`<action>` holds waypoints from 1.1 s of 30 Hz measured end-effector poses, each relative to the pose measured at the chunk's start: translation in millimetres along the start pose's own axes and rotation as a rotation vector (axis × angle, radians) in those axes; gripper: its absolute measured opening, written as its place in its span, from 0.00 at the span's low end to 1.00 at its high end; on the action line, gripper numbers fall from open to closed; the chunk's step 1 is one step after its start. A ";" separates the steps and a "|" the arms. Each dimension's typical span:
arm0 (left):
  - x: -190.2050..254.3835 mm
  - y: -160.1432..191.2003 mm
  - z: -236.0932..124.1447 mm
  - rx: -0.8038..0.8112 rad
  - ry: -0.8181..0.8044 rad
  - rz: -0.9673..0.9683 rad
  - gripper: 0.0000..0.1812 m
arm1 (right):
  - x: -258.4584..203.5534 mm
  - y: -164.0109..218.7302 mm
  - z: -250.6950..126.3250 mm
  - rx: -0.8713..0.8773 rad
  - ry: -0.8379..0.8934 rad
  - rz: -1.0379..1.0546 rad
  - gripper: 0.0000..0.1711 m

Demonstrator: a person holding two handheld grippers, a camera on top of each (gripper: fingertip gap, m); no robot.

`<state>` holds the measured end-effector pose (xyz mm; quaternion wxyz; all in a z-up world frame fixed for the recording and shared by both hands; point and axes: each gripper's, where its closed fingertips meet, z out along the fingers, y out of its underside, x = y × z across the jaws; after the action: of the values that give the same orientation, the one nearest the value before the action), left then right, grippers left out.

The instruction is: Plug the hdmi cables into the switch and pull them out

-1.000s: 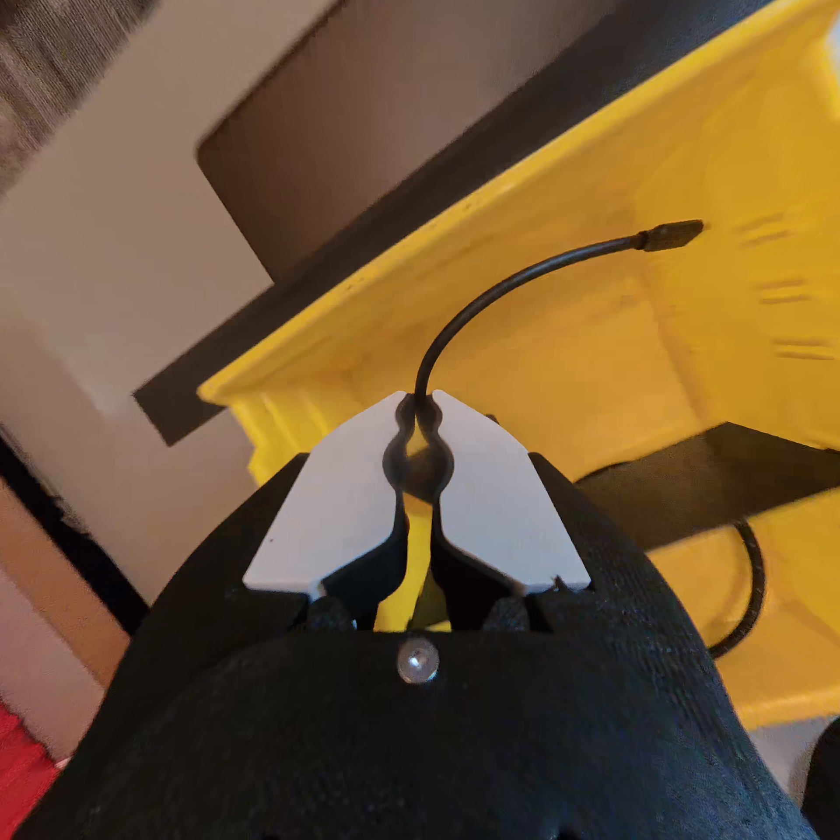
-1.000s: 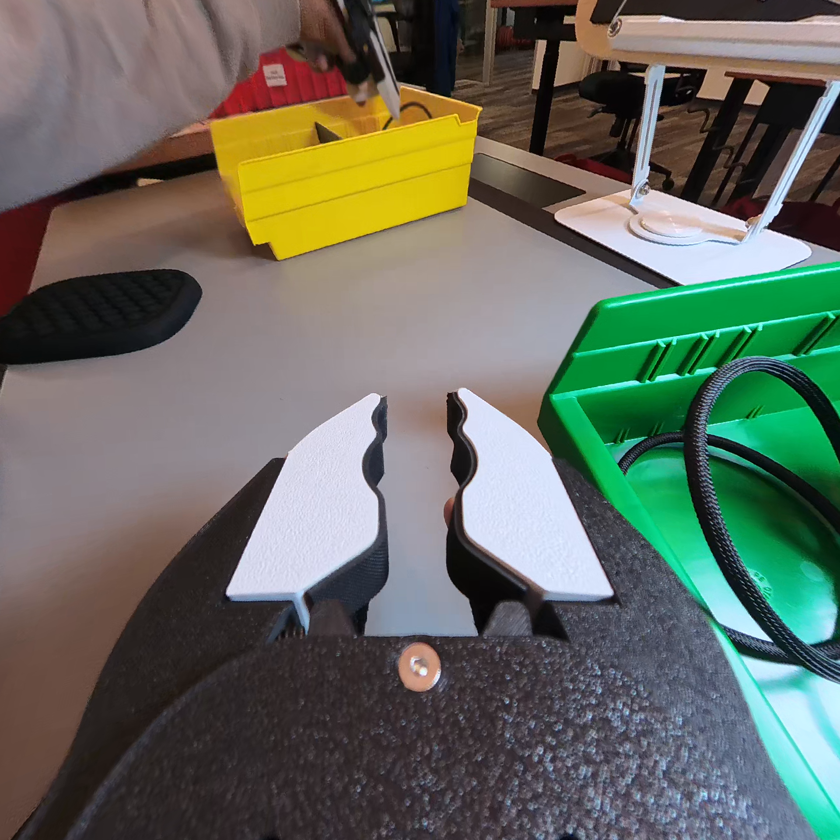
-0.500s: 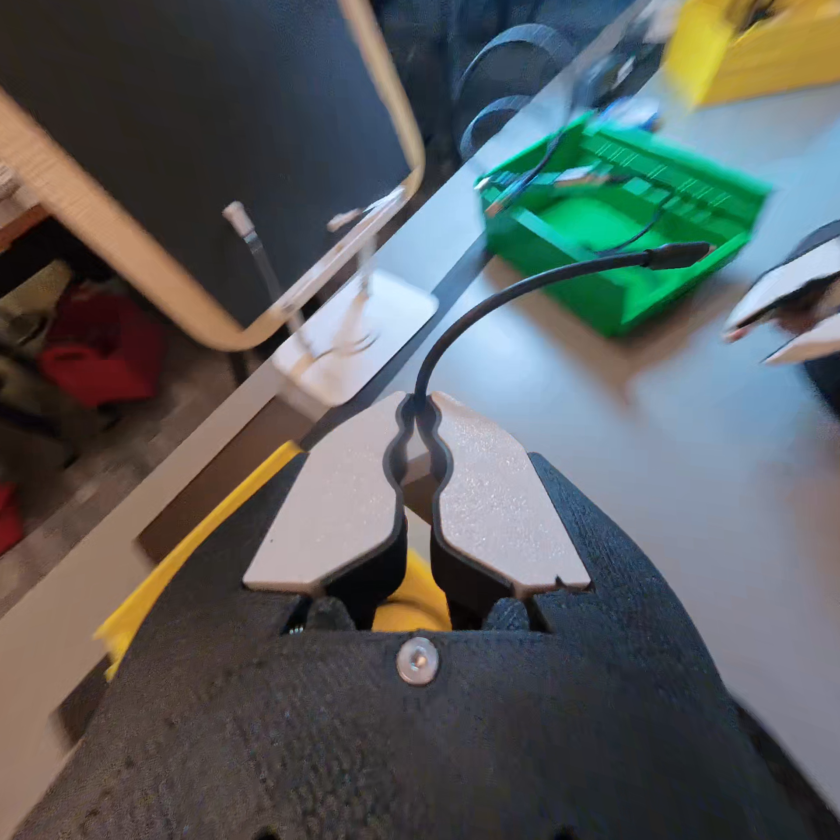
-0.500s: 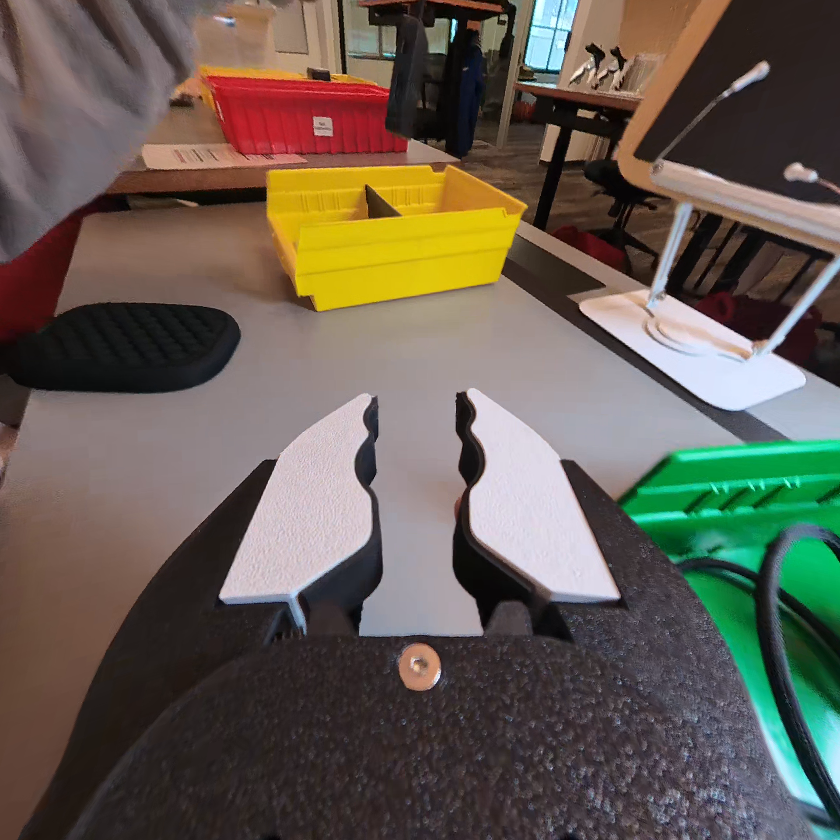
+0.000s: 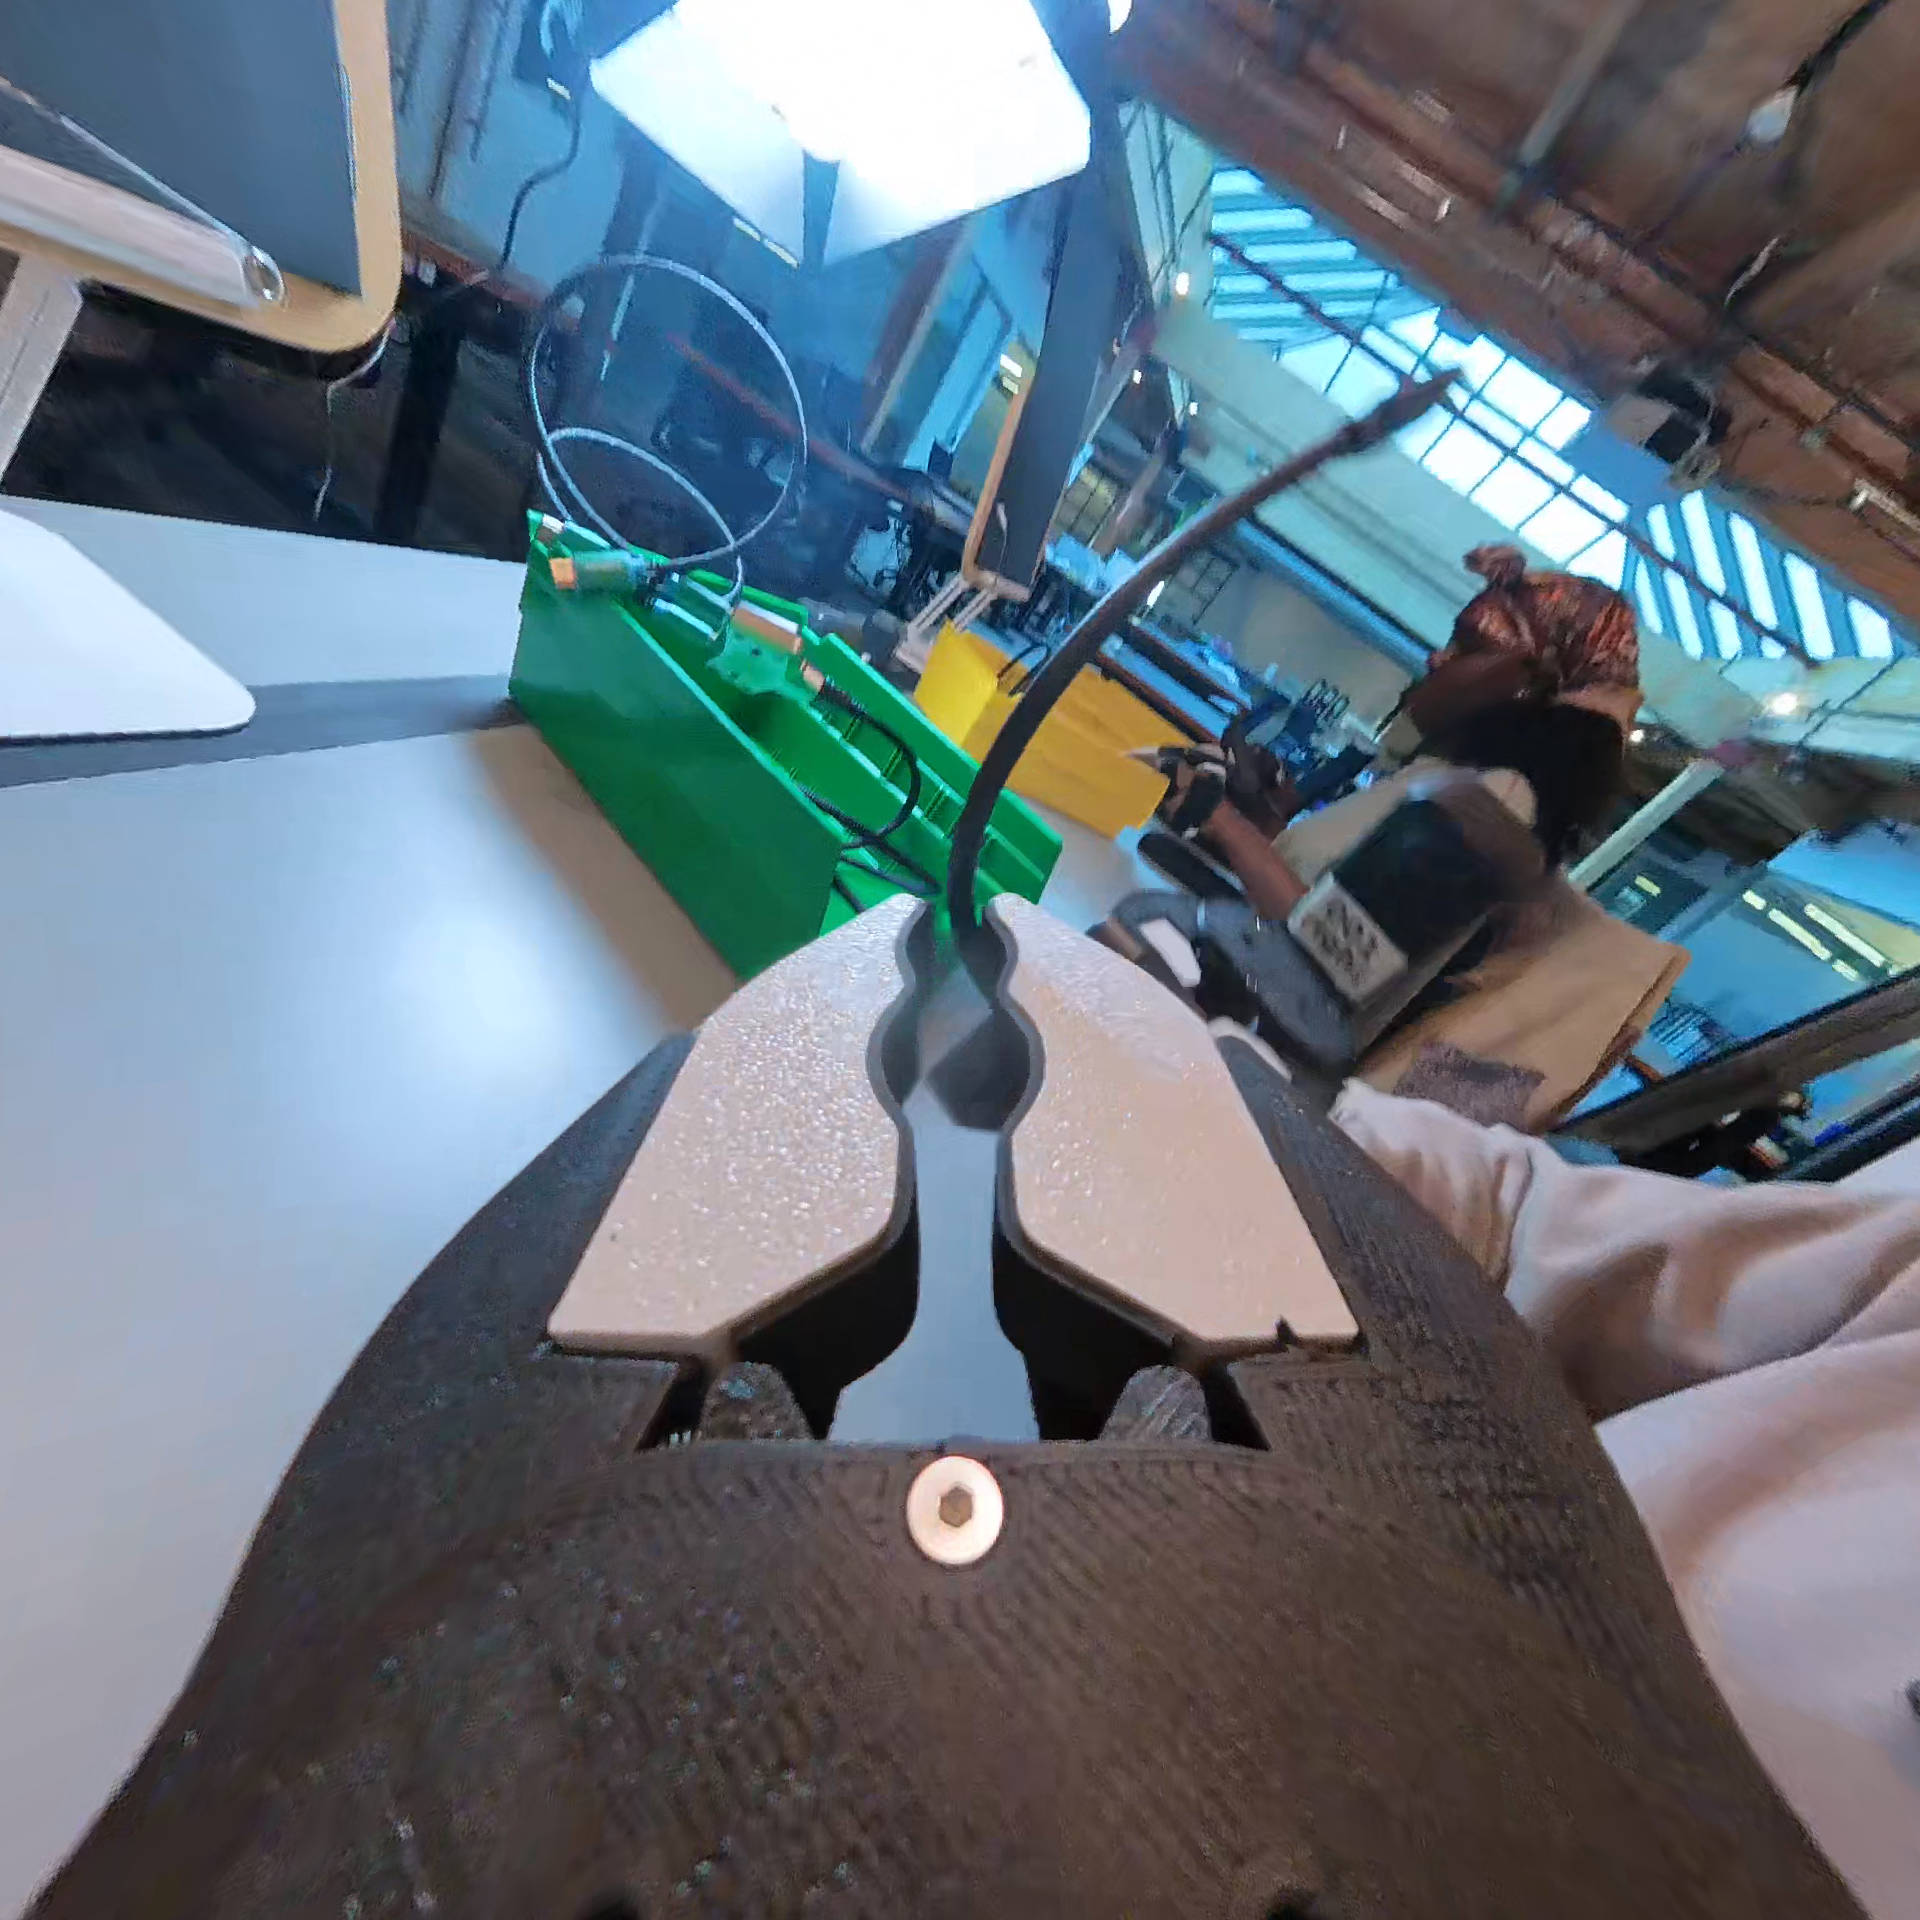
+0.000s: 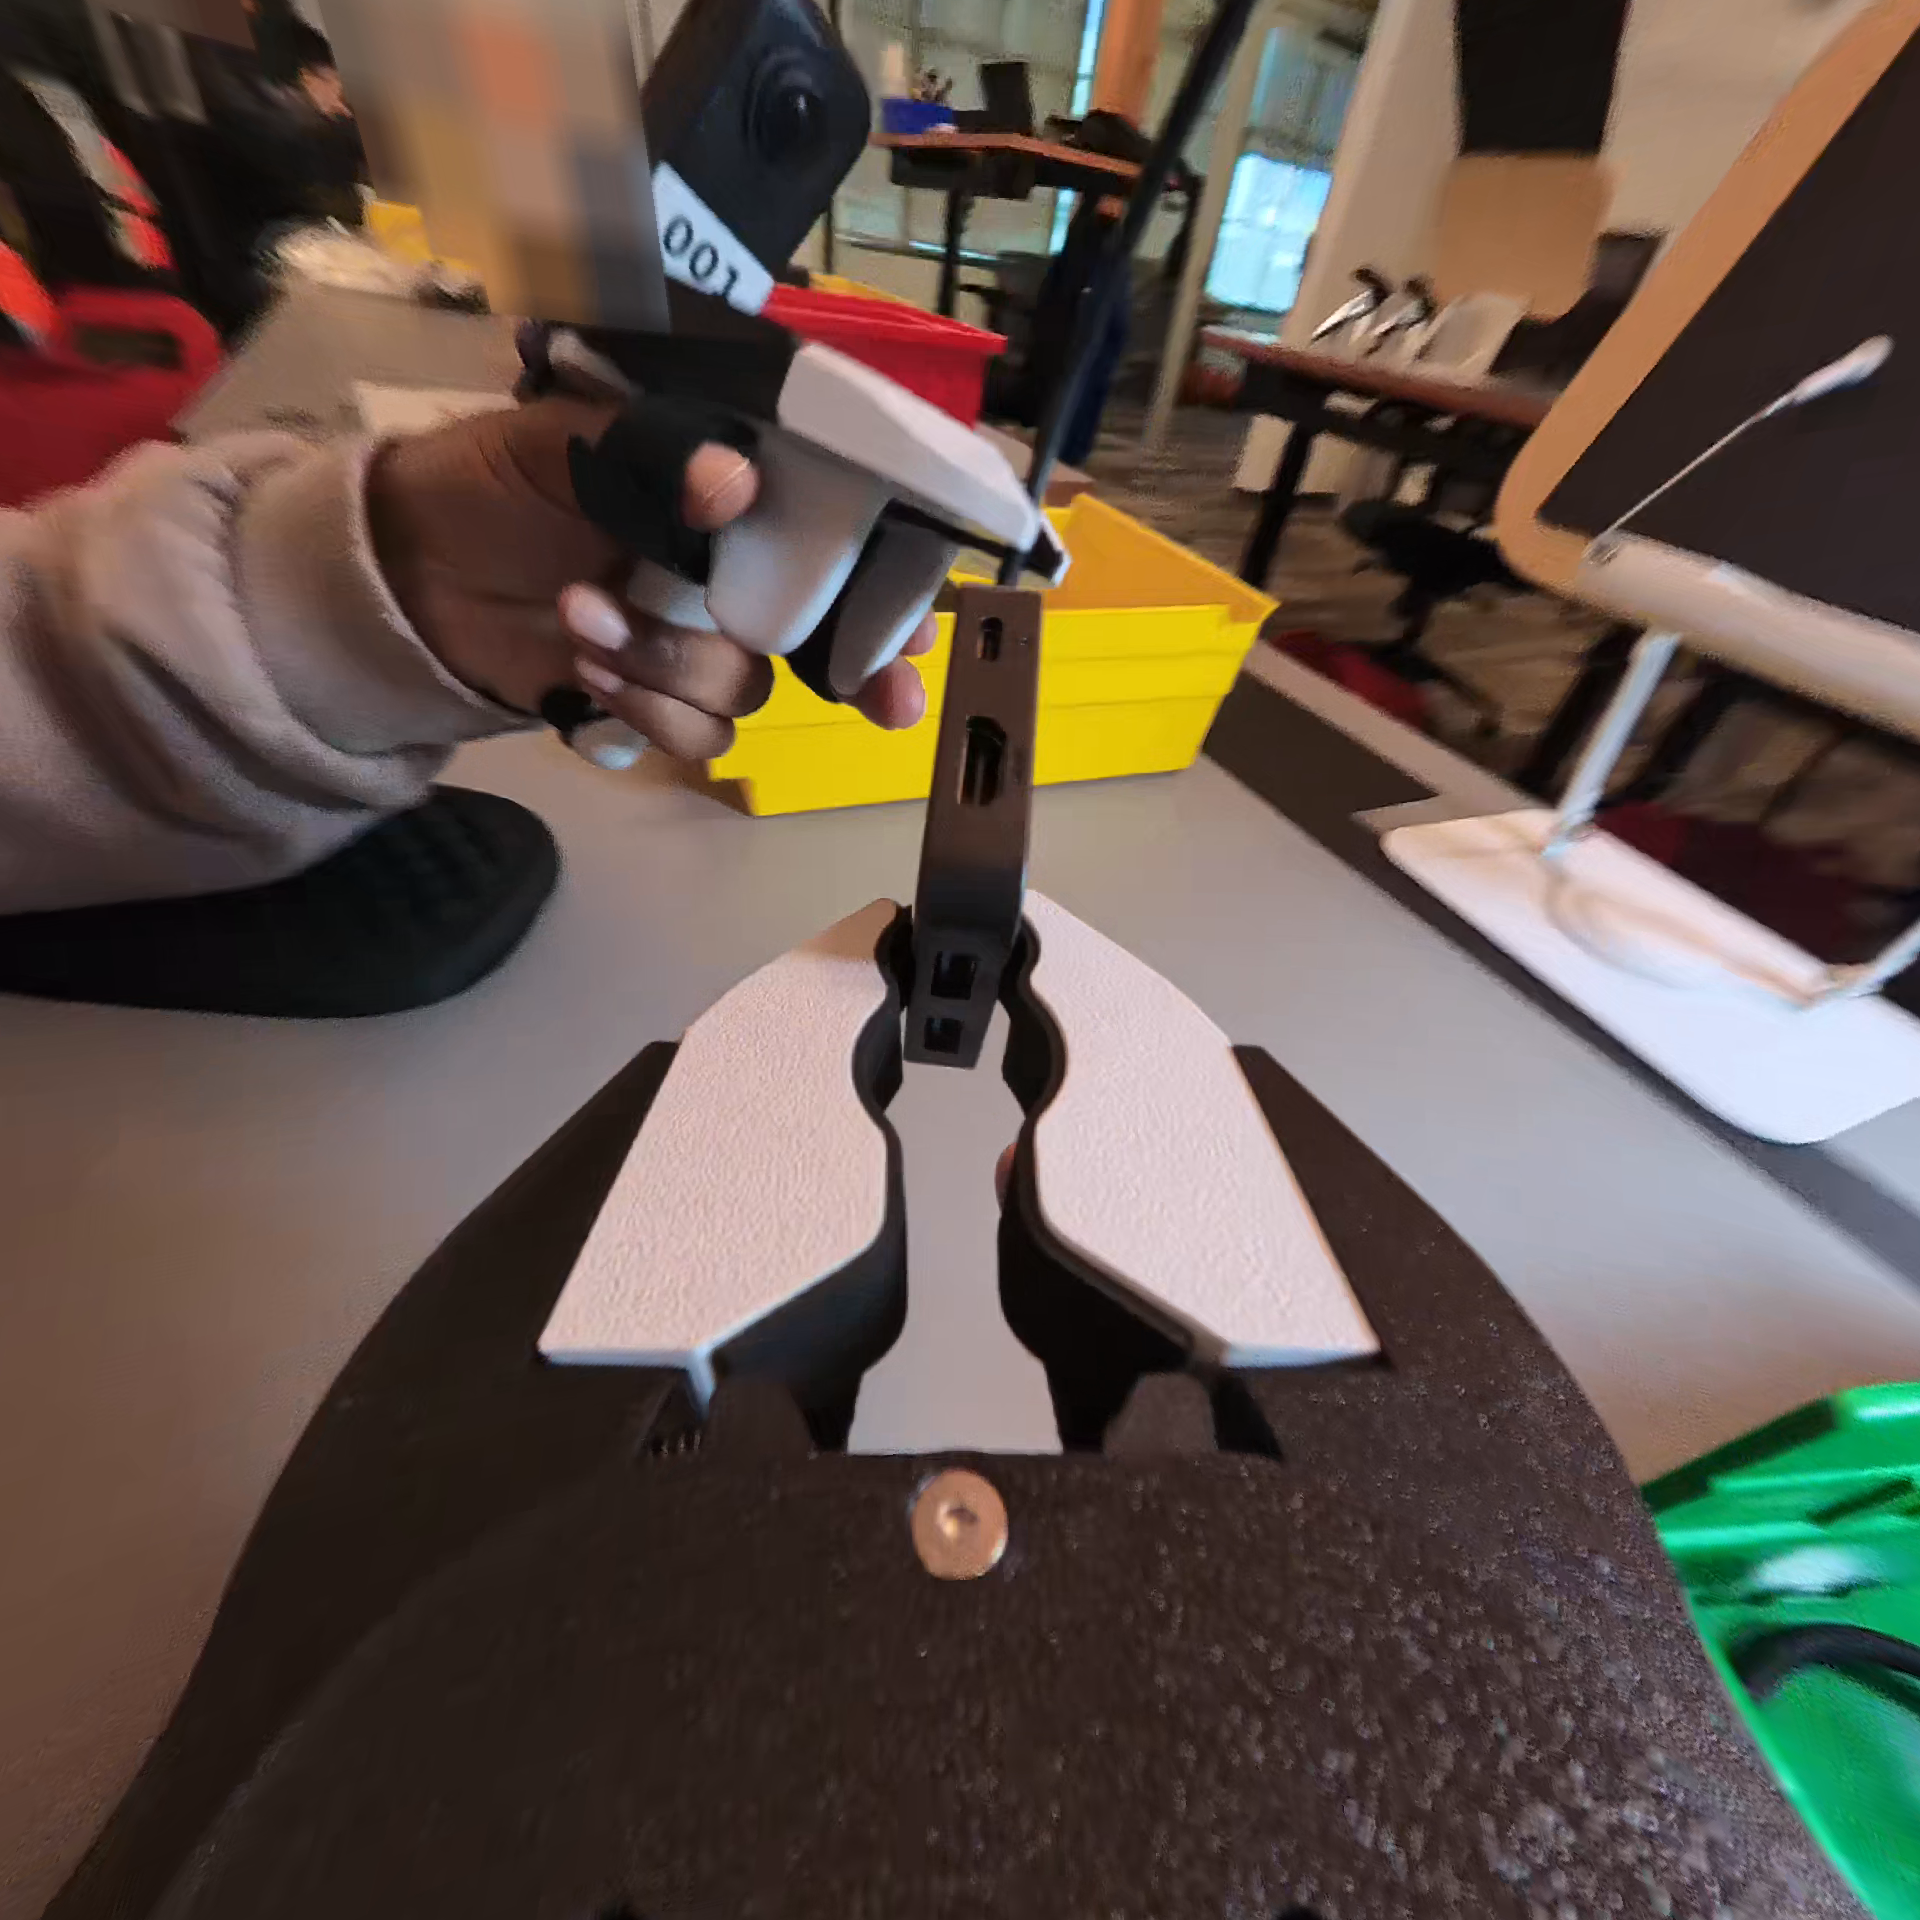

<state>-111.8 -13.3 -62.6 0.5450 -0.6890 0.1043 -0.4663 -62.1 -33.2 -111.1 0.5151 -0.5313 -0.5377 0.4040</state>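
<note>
The switch (image 6: 971,790), a slim black box with ports down its near face, stands nearly upright above the grey table (image 6: 1195,935), its lower end pinched between the nearly closed fingers of the right gripper (image 6: 958,935). Nothing looks plugged into the ports I can see, so I'd say we're right at the start: no HDMI cable seated yet, and all the plugging and pulling still to go.

The left gripper (image 5: 958,920) is clamped tight on a thin black cable (image 5: 1049,675) whose free end arcs up and away to a small plug (too blurry to tell which kind). In the right wrist view that gripper sits just above the switch's top end, held in a hand (image 6: 582,582) coming in from the left with a pale sleeve. More cables lie in the green bin (image 5: 717,769) behind, and a yellow bin (image 6: 1091,665) stands beyond the switch.
</note>
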 end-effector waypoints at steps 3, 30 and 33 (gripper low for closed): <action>-8.4 2.9 -8.4 -0.016 -0.044 0.158 0.10 | 8.8 5.8 -13.1 -0.026 -0.127 0.181 0.08; 22.3 54.9 10.7 -0.200 0.163 0.039 0.08 | 19.3 3.8 -43.7 -0.054 -0.031 -0.302 0.24; 14.4 41.3 7.1 -0.106 0.211 -0.206 0.08 | 27.6 0.7 -36.5 -0.052 0.177 -0.601 0.32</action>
<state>-83.5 -33.9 -89.8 0.4432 -0.6709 0.1140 -0.5835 -23.5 -10.0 -103.1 0.6427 -0.3945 -0.6338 0.1719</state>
